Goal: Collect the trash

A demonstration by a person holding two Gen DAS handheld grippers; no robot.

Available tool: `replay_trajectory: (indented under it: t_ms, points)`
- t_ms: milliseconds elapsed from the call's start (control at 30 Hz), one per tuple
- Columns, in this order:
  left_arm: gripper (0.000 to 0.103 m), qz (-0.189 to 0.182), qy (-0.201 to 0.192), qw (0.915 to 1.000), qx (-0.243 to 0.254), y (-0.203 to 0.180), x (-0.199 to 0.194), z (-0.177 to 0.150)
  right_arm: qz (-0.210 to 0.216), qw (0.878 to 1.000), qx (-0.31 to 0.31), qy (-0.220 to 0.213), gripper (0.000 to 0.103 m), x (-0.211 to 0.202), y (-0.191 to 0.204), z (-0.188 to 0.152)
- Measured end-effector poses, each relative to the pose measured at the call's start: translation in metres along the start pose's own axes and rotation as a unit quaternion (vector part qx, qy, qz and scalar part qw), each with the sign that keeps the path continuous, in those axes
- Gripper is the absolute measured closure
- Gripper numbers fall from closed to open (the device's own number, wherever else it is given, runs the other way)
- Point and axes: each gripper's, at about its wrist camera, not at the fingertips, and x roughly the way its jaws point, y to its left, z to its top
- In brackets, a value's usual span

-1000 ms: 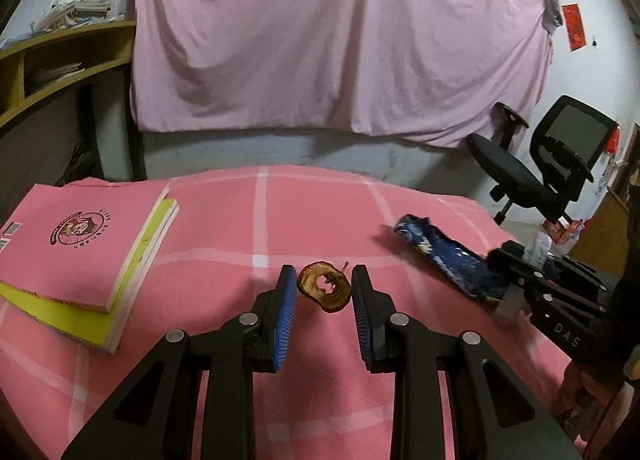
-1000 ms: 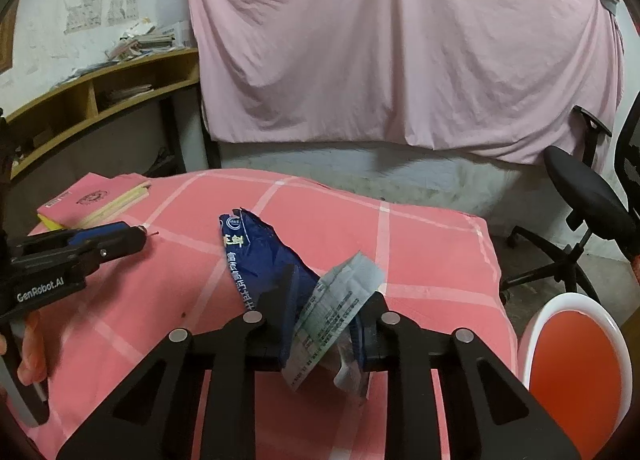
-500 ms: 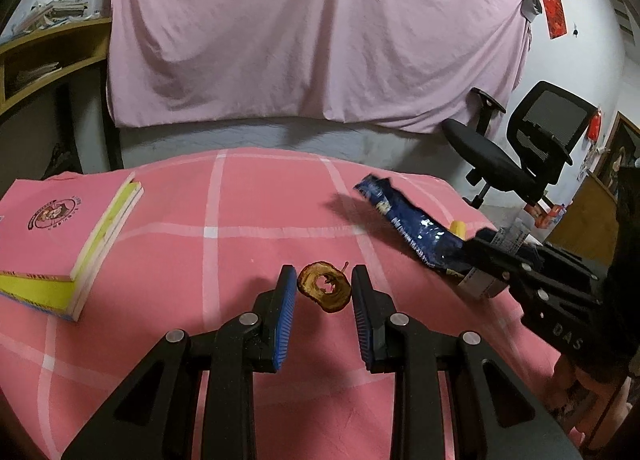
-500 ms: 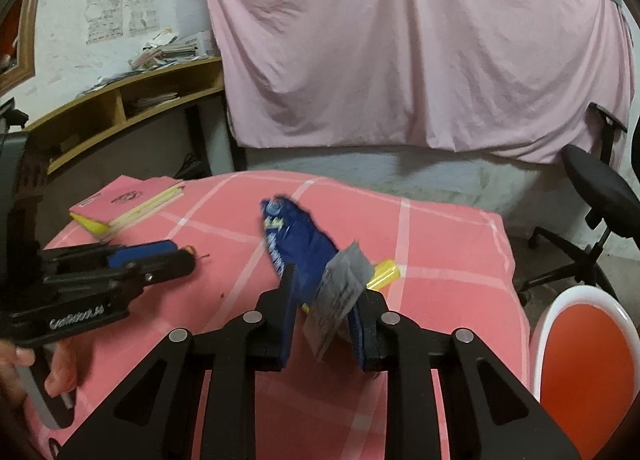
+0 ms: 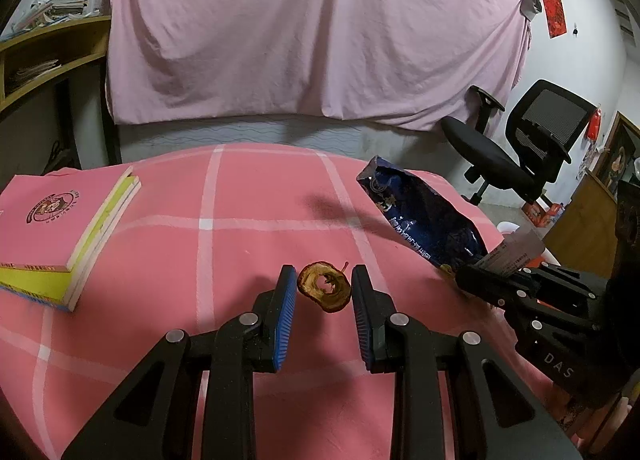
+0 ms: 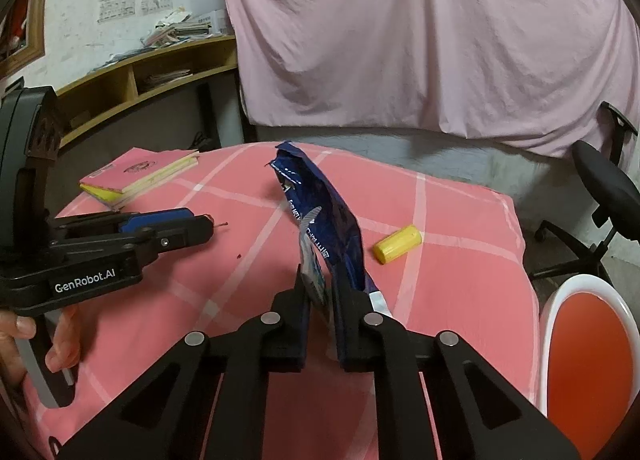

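Note:
My left gripper point(image 5: 324, 284) is shut on a brown dried apple slice point(image 5: 325, 287) and holds it above the pink checked tablecloth point(image 5: 192, 244). My right gripper point(image 6: 319, 286) is shut on a blue snack wrapper point(image 6: 320, 203) and a grey-white paper scrap point(image 6: 312, 260), lifted off the cloth. The wrapper also shows in the left wrist view point(image 5: 420, 215), hanging from the right gripper point(image 5: 480, 280). A yellow cylinder point(image 6: 397, 244) lies on the cloth to the right of the wrapper. An orange bin with a white rim point(image 6: 584, 340) stands beside the table at the right.
A stack of pink and yellow books point(image 5: 60, 223) lies at the table's left; it also shows in the right wrist view point(image 6: 140, 175). A black office chair point(image 5: 516, 151) stands to the right. Wooden shelves point(image 6: 132, 79) line the left wall.
The right gripper has lifted the blue wrapper and paper scrap off the cloth, uncovering the yellow cylinder. The left gripper has kept hold of the apple slice and shifted a little.

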Motion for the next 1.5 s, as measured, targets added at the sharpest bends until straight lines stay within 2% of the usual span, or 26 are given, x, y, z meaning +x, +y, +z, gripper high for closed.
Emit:
replay_trajectory:
  t_ms: [267,367,667,900,1267,1500]
  points:
    - [0.079,-0.001,-0.039,0.9992,0.008,-0.011,-0.013,-0.006,0.008,0.999,0.009,-0.043,0.098,-0.019,-0.001,-0.004]
    - [0.079,-0.005,-0.053,0.9985,0.016,-0.017,-0.019,-0.01,0.011,0.999,0.009,-0.038,0.098,-0.018,0.0,-0.005]
    - [0.079,-0.006,-0.035,0.9991,0.025,-0.028,-0.016,-0.015,0.021,1.0,0.023,0.002,0.096,-0.009,-0.008,-0.009]
    - [0.079,-0.006,-0.012,0.9999,0.005,-0.026,-0.014,-0.02,0.022,0.999,0.024,0.008,0.096,-0.01,-0.008,-0.013]
    - [0.079,-0.002,-0.02,0.9998,-0.002,-0.027,-0.023,-0.022,0.027,0.999,0.03,0.014,0.099,-0.015,-0.01,-0.02]
    - [0.079,-0.003,-0.012,0.9999,-0.006,-0.027,-0.026,-0.026,0.037,0.998,0.041,0.028,0.097,-0.019,-0.016,-0.025]
